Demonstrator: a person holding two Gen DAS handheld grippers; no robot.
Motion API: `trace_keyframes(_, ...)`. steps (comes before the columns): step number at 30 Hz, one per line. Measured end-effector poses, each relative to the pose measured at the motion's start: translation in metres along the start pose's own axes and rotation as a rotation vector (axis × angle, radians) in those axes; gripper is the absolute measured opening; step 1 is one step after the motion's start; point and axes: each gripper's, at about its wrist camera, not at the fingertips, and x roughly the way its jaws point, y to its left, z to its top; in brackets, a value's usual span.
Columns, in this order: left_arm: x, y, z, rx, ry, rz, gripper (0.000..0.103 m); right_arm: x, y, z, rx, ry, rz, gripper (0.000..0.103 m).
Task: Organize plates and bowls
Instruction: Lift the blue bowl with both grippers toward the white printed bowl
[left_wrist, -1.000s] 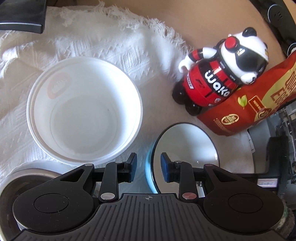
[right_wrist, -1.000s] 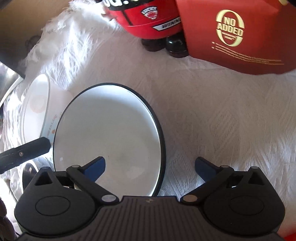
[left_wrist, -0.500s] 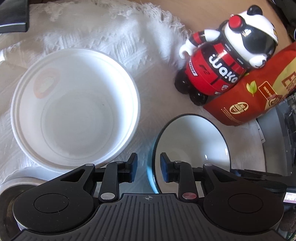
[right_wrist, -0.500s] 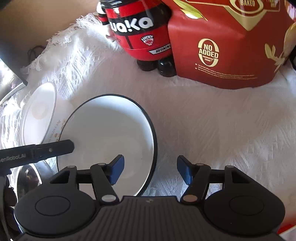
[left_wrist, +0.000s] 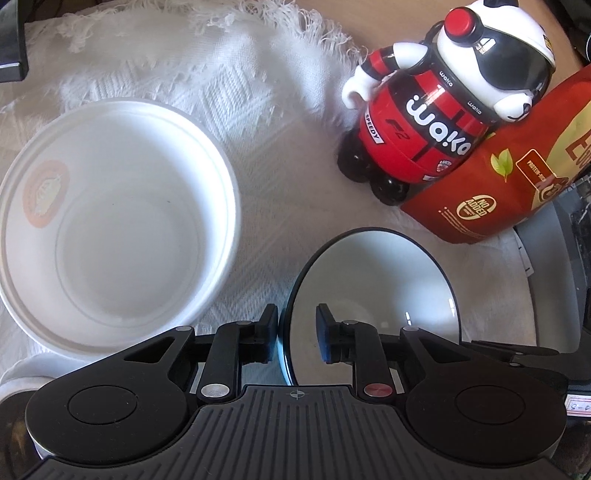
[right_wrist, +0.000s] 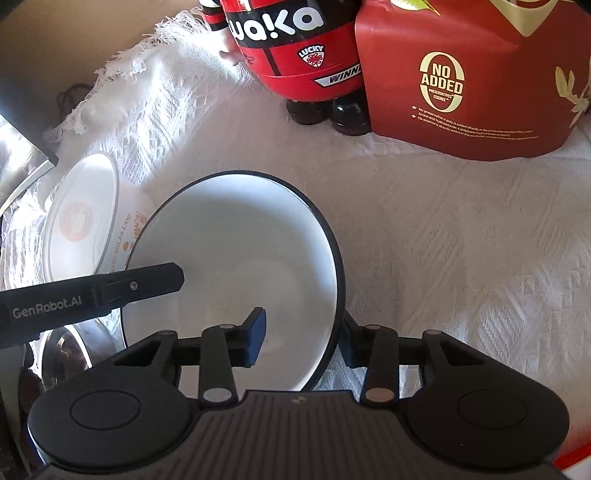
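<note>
both grippers point steeply downward. the left gripper (left_wrist: 296, 334) is closing, its jaws astride a bowl rim. the right gripper (right_wrist: 301, 338) is closing too, one finger inside, one outside.

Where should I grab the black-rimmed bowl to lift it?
By its thin rim, from above. The black-rimmed bowl sits open side up on the white cloth, so a wall fits between two fingers. The right gripper already straddles the right wall, jaws closing; the left gripper straddles the opposite one.
</note>
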Motion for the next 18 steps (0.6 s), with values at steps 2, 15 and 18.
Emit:
trace_keyframes(2, 0.001, -0.004, -0.001, 0.017, 0.012, -0.005, 0.025, -0.003, -0.002, -0.001, 0.003, -0.006, 0.004, 0.039)
trace_keyframes(15, 0.023, -0.030, -0.004, 0.083, 0.088, -0.040, 0.021, -0.023, -0.034, -0.009, 0.074, -0.051, -0.021, 0.040)
trace_keyframes(18, 0.031, -0.028, -0.002, 0.066, 0.114, -0.043, 0.020, -0.017, -0.033, -0.006, 0.076, -0.049, -0.032, 0.042)
